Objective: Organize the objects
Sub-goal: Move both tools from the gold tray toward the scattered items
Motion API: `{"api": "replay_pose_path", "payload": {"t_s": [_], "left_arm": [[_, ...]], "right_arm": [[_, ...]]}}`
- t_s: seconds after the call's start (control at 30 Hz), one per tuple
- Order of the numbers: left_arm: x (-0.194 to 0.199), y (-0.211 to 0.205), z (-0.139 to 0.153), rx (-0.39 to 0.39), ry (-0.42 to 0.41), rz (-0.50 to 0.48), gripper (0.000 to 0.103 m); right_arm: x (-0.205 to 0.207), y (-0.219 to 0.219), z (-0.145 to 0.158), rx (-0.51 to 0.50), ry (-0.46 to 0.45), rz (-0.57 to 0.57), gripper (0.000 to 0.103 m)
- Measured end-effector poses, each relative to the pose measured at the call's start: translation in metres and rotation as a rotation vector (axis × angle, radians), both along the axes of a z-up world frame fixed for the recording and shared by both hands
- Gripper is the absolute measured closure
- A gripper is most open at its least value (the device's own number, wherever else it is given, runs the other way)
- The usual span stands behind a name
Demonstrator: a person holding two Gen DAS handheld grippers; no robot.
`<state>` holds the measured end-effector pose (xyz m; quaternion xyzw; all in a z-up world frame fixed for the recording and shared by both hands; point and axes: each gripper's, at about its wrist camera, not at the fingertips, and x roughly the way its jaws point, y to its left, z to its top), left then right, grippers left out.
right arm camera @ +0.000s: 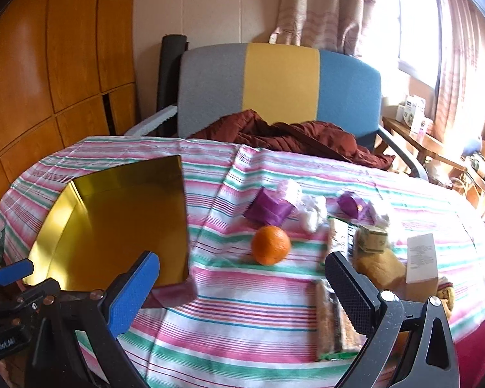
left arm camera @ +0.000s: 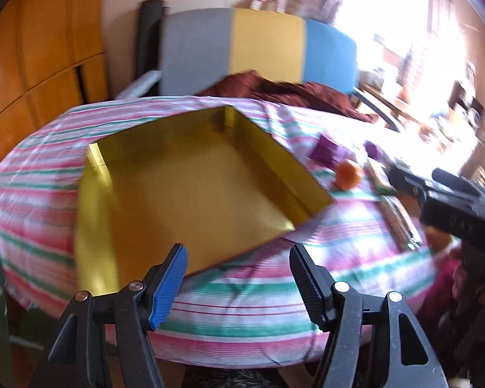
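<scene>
An open gold box (left arm camera: 190,194) lies empty on the striped tablecloth; it shows at the left of the right wrist view (right arm camera: 113,220). An orange (right arm camera: 271,245) sits to its right, also in the left wrist view (left arm camera: 348,174). Behind it lie two purple wrapped packets (right arm camera: 268,208) (right arm camera: 352,205) and white wrappers (right arm camera: 312,211). Snack bars (right arm camera: 334,320) and a small box (right arm camera: 371,238) lie at the right. My left gripper (left arm camera: 237,258) is open and empty at the box's near corner. My right gripper (right arm camera: 242,271) is open and empty, in front of the orange.
A grey, yellow and blue chair (right arm camera: 281,84) with a dark red cloth (right arm camera: 294,139) stands behind the table. A wooden cabinet (right arm camera: 48,64) is at the left. A white card (right arm camera: 420,257) stands at the right. A cluttered side table (right arm camera: 417,132) is by the window.
</scene>
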<state>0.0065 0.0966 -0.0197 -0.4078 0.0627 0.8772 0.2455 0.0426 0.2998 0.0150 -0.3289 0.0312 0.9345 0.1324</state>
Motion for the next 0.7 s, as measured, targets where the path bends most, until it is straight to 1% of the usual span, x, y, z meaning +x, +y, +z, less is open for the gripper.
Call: {"api": "replay_pose_path", "payload": {"t_s": [0.1,0.23,0.33,0.37,0.5,0.57,0.63,0.7], "left_arm": [[0.003,0.015,0.002,0.038,-0.022,-0.064,0.036],[0.004,0.035,0.011,0.069,-0.024,-0.133,0.036],[-0.002,0.057,0.014,0.093,-0.043,-0.179,0.036],[-0.004,0.07,0.015,0.097,-0.057,-0.21,0.036],[-0.003,0.117,0.009,0.055,-0.09,-0.317,0.036],[0.0,0.141,0.005,0.055,-0.111,-0.366,0.036],[0.003,0.16,0.0,0.04,-0.116,-0.39,0.036],[0.006,0.182,-0.009,0.027,-0.143,-0.422,0.036]], "right_arm": [[0.011,0.02,0.0,-0.005,-0.015,-0.046,0.0],[0.035,0.055,0.008,0.039,-0.011,-0.129,0.0],[0.053,0.094,0.014,0.011,-0.03,-0.215,0.0],[0.059,0.105,0.015,0.002,-0.034,-0.241,0.0],[0.085,0.152,0.018,-0.029,-0.053,-0.375,0.0],[0.098,0.174,0.023,-0.06,-0.042,-0.443,0.0],[0.108,0.183,0.029,-0.042,-0.03,-0.475,0.0],[0.115,0.19,0.031,-0.015,-0.03,-0.513,0.0]]}}
